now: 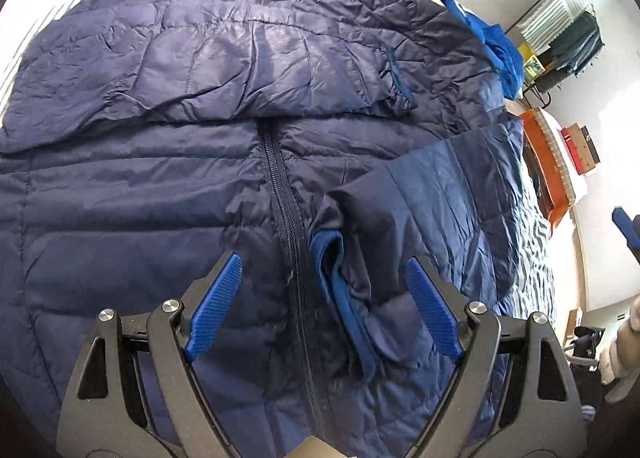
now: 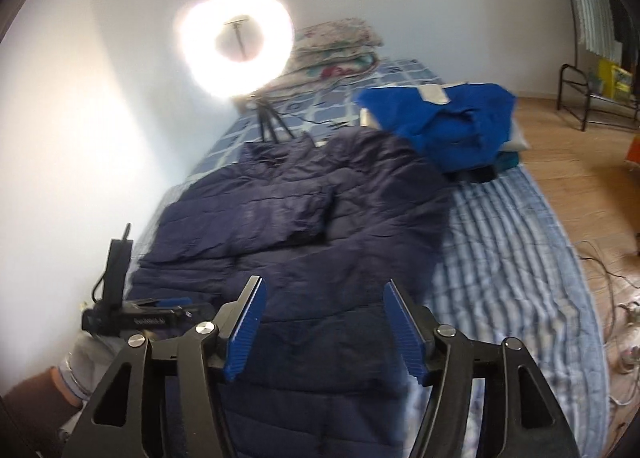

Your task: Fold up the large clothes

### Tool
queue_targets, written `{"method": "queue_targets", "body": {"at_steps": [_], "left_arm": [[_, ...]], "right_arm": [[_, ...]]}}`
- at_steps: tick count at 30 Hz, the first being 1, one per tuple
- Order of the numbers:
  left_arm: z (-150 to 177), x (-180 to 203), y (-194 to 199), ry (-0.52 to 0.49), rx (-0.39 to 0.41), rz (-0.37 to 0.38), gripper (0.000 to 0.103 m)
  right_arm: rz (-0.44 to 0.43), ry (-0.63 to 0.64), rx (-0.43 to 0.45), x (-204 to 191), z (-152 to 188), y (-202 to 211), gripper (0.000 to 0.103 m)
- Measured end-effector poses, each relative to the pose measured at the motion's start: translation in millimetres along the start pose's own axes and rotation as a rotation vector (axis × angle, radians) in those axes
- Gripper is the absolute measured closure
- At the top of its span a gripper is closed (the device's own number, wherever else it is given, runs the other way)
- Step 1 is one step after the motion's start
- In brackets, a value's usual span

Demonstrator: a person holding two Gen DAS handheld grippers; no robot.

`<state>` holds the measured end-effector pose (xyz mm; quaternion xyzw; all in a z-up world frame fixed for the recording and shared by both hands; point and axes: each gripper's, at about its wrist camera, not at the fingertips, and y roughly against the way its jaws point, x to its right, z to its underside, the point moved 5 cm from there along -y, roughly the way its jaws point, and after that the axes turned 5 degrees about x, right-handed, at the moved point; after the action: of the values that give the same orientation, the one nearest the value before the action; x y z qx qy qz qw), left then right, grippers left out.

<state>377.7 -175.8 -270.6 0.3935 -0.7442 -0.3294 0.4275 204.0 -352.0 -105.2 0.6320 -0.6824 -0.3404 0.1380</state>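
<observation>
A navy quilted puffer jacket [image 1: 160, 186] lies front up on the bed, zipper [image 1: 280, 186] closed. One sleeve [image 1: 240, 58] is folded across the chest. The other sleeve [image 1: 420, 198] lies folded in over the front, its blue-lined cuff [image 1: 340, 290] between my left fingers. My left gripper [image 1: 324, 294] is open, hovering just above the cuff and zipper. My right gripper [image 2: 320, 322] is open and empty above the jacket's [image 2: 300, 218] lower part. The left gripper [image 2: 136, 314] shows at the left of the right wrist view.
A blue garment pile [image 2: 448, 122] sits on the bed [image 2: 500, 258] beyond the jacket. A lit ring light on a tripod [image 2: 236, 50] and folded blankets [image 2: 336, 46] stand at the head. Wooden floor, cables and a rack [image 2: 592, 98] lie to the right. A wall runs along the left.
</observation>
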Motion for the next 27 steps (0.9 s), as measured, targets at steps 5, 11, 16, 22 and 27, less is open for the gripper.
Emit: {"method": "queue_targets", "body": {"at_steps": [5,11,16,22,27], "left_arm": [[-6.7,5.9,-15.9,-0.035,-0.017,-0.037,0.055],[-32.8,13.7,-5.7,-0.103,0.067,-0.098,0.097],[-65.8,11.8,18.8,-0.147,0.161,-0.127,0.098],[-103.6,-6.0,39.6,-0.171,0.247,-0.191,0.098],[-136.2,-42.3,48.2,-0.127,0.298,-0.236,0.098]], "right_arm": [[0.014,-0.012,0.018,15.1,-4.1,-1.3,0.037],[-0.005,-0.032,0.002,22.9,-2.1,-7.2,0.037],[-0.010,-0.019,-0.030,22.5,4.0,-16.7,0.037],[-0.027,-0.017,-0.066,19.4,9.8,-30.4,0.038],[-0.034,0.003,-0.092,13.7,14.2,-39.1,0.043]]}}
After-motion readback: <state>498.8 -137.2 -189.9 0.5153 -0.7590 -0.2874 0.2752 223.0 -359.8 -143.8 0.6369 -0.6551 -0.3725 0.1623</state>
